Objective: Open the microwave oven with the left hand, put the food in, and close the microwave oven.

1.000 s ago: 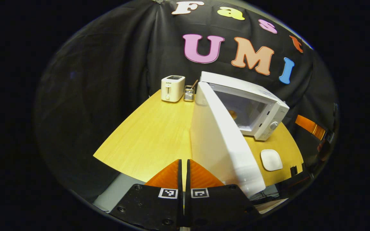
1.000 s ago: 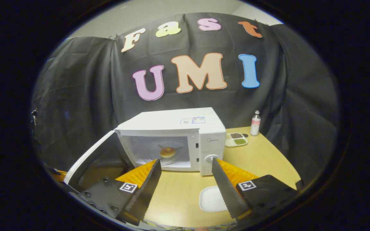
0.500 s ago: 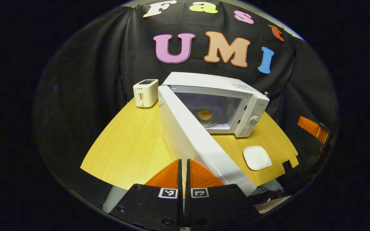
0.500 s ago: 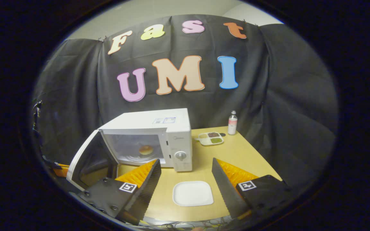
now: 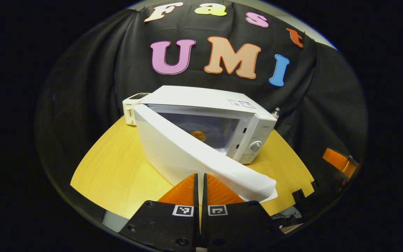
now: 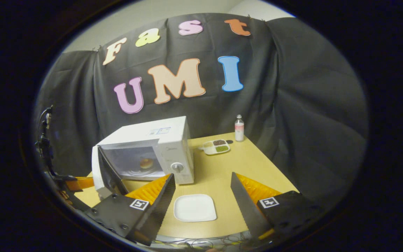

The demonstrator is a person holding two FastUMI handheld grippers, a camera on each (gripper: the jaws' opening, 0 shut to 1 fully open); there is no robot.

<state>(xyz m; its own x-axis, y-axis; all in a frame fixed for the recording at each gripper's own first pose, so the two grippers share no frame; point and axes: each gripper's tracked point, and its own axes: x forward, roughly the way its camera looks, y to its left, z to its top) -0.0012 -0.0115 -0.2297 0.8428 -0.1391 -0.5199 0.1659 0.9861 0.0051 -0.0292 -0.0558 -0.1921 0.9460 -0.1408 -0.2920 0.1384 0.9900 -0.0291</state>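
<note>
Left gripper (image 5: pixel 200 185), fingers pressed together empty, sits just behind the half-open microwave door (image 5: pixel 187 154), while the spread right gripper (image 6: pixel 201 196) frames a white plate (image 6: pixel 195 208) at the table's (image 6: pixel 257 164) front edge, the bun (image 6: pixel 146 162) inside the microwave (image 6: pixel 159 140).

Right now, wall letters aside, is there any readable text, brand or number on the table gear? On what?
None can be quoted; every mark is too small or blurred.
Brand mark on the microwave front: too small to read.
Sticker on the microwave top: blurred.
Small print on the toaster: blurred.
Label on the bottle: too small.
</note>
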